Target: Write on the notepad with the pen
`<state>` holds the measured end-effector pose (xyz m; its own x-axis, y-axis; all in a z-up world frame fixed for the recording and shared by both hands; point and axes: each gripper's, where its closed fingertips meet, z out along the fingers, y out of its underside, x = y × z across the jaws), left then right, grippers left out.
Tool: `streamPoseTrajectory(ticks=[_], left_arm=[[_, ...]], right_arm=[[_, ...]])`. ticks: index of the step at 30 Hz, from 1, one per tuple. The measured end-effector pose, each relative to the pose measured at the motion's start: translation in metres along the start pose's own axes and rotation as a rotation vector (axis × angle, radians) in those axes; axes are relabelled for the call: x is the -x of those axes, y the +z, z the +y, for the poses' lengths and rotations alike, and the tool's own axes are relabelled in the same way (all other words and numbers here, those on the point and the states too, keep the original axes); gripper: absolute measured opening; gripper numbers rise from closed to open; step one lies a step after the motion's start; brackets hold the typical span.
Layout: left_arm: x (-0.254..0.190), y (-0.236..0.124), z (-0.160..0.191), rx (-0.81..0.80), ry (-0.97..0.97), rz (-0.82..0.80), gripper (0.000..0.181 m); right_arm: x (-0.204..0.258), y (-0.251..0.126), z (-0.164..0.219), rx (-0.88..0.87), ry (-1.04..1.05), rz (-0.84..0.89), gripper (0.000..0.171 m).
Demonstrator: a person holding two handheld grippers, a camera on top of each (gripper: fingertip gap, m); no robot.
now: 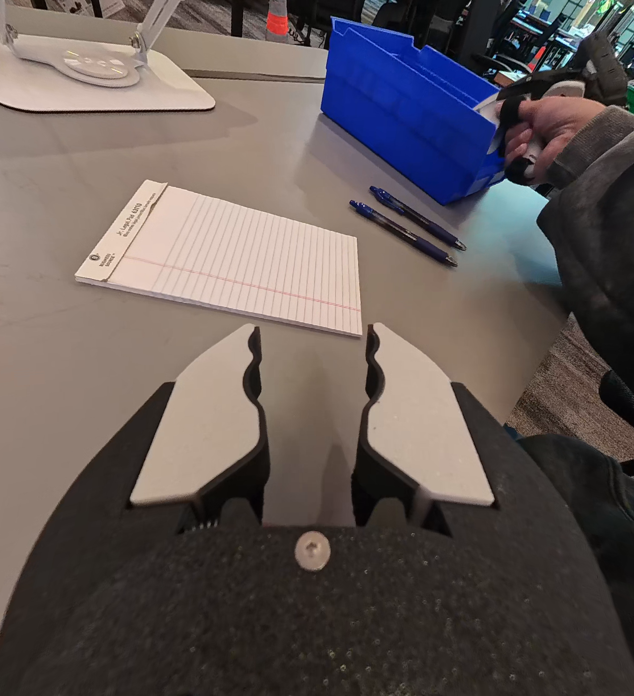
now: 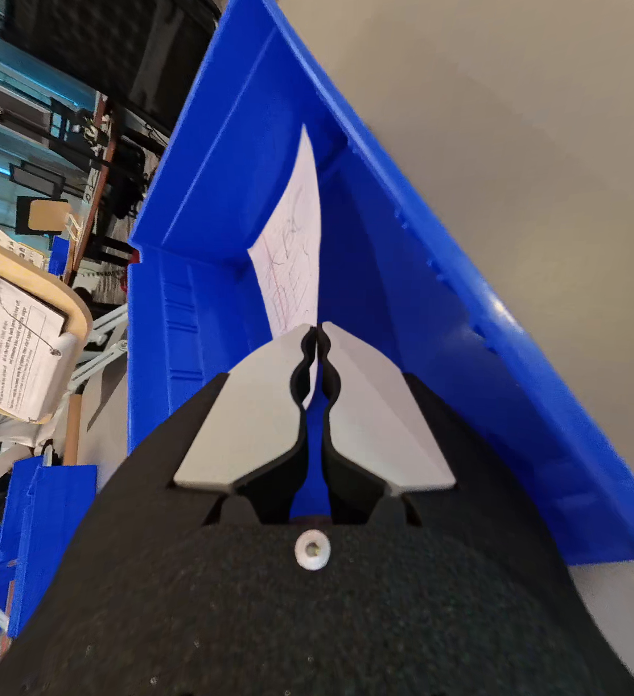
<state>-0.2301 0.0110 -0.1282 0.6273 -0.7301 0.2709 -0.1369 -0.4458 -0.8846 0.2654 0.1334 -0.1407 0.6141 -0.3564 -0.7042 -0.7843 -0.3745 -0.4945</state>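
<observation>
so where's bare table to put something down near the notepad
Bare grey table lies between the notepad and the white stand base, and left of the notepad. Crowded on the right: two pens lie beside the blue bin.

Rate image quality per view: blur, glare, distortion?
Left wrist view: sharp, fisheye bends the table edge, soft glare near the blue bin. Right wrist view: rolled sideways, motion blur on bin rim and background; right gripper stays sharp.
</observation>
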Motion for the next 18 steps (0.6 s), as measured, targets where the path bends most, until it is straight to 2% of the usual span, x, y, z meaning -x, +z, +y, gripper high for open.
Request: streamPoseTrajectory(ticks=[7, 8, 10, 11, 14, 18], left_arm=[[-0.005, 0.001, 0.002, 0.009, 0.001, 0.019, 0.053], [-0.005, 0.001, 0.002, 0.011, 0.003, 0.02, 0.053], [-0.006, 0.001, 0.002, 0.013, 0.004, 0.021, 0.053], [-0.006, 0.001, 0.003, 0.014, 0.004, 0.02, 0.053], [-0.004, 0.001, 0.003, 0.017, 0.004, 0.014, 0.054], [0.0, 0.0, 0.003, 0.016, -0.004, 0.007, 0.054]], right_arm=[[-0.008, -0.001, 0.003, 0.037, -0.06, 0.059, 0.001], [-0.005, -0.001, 0.004, 0.045, -0.067, 0.046, 0.005], [-0.001, -0.002, 0.008, 0.07, -0.088, 0.03, 0.024], [0.001, -0.006, 0.005, 0.048, -0.109, 0.043, 0.031], [0.018, -0.033, -0.009, -0.052, -0.24, 0.07, 0.039], [0.077, -0.082, -0.008, -0.187, -0.535, 0.02, 0.044]])
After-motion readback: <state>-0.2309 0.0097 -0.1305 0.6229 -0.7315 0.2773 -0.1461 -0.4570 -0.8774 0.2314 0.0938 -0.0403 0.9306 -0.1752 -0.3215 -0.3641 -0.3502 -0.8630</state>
